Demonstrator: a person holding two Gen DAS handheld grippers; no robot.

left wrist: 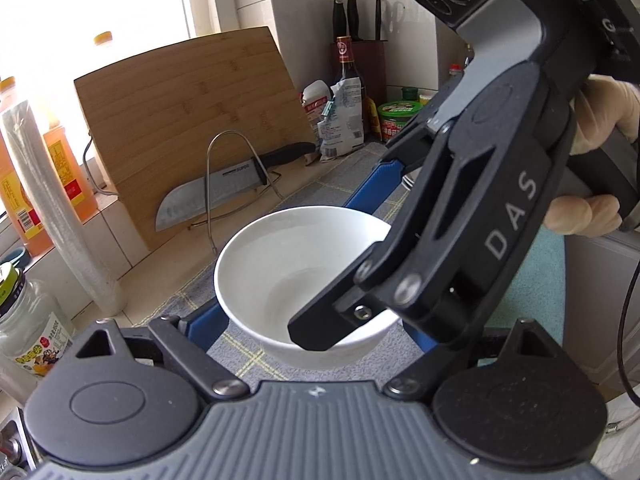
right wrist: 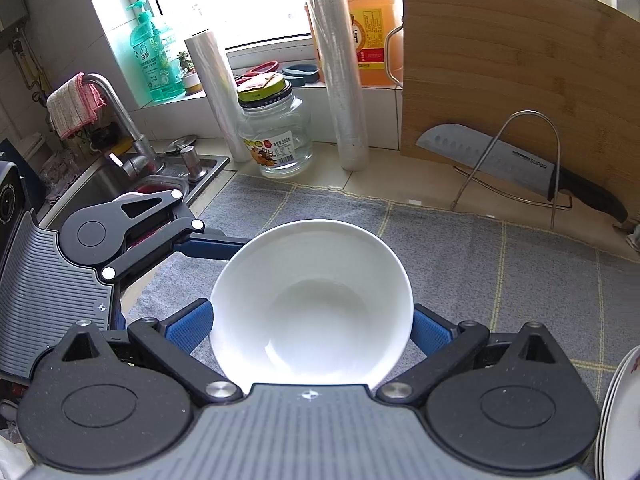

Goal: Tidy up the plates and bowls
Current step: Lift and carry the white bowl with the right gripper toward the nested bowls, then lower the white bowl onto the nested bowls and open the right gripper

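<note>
Blue-padded, pinching white bowl [left wrist: 280, 248] with left gripper [left wrist: 308, 276]; holding bowl centred, apparently just above grey mat [right wrist: 480, 260]; pinching its sides too with right gripper [right wrist: 312, 320]. Risking slip on smooth tapered walls through uneven pull between grips, with bowl dropping or striking stacked plates [right wrist: 624, 400].

Grey mat [right wrist: 460, 264] open ahead and to the right of the held white bowl [right wrist: 312, 308]. Back edge blocked: glass jar [right wrist: 280, 132], two film rolls [right wrist: 344, 80], cutting board [right wrist: 516, 92] with knife [right wrist: 512, 164] on wire stand [right wrist: 516, 152]. Sink and faucet [right wrist: 120, 120] close off the left. Plate stack [right wrist: 618, 412] at the near right edge.
</note>
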